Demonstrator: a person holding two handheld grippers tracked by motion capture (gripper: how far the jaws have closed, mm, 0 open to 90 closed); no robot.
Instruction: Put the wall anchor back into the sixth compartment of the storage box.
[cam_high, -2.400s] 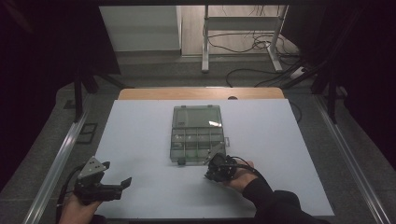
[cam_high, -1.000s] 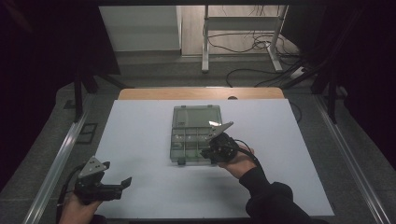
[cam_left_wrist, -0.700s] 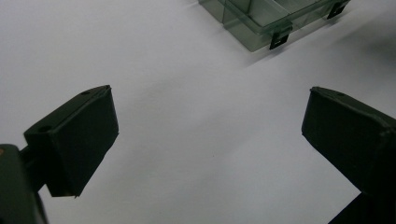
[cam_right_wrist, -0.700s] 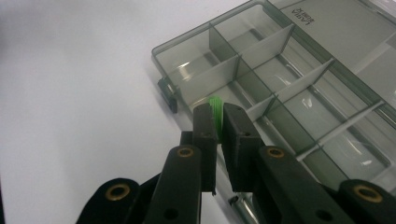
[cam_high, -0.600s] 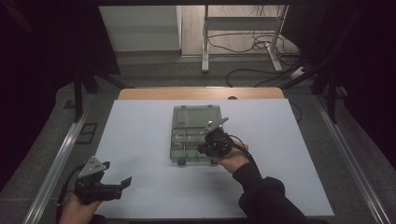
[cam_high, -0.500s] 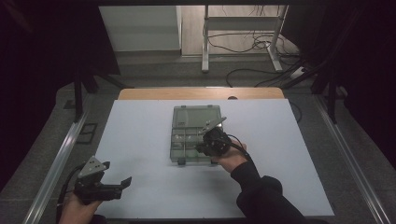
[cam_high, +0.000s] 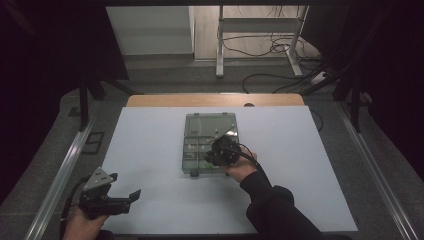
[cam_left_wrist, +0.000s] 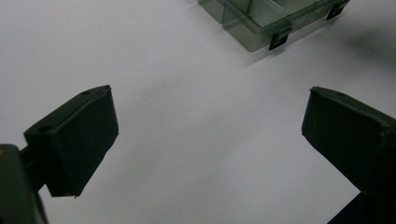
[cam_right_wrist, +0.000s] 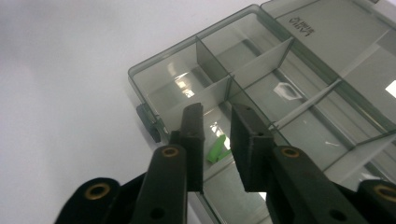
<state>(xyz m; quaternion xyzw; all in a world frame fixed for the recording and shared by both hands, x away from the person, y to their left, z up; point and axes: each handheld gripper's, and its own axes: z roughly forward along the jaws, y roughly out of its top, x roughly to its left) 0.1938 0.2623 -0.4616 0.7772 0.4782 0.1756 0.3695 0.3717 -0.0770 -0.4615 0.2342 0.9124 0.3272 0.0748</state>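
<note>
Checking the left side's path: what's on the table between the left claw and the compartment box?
Nothing: in the left gripper view, bare white table runs from the open left claw to the compartment box.

A compartment box (cam_high: 207, 142) lies open near the middle of the bench (cam_high: 150, 150), its lid (cam_high: 210, 124) folded flat behind it. A small piece (cam_right_wrist: 216, 148) lies in a compartment at the box's near edge. The right gripper (cam_high: 212, 157) hangs over the box's near right part; the left gripper (cam_high: 131, 200) sits well apart at the bench's near left corner.
</note>
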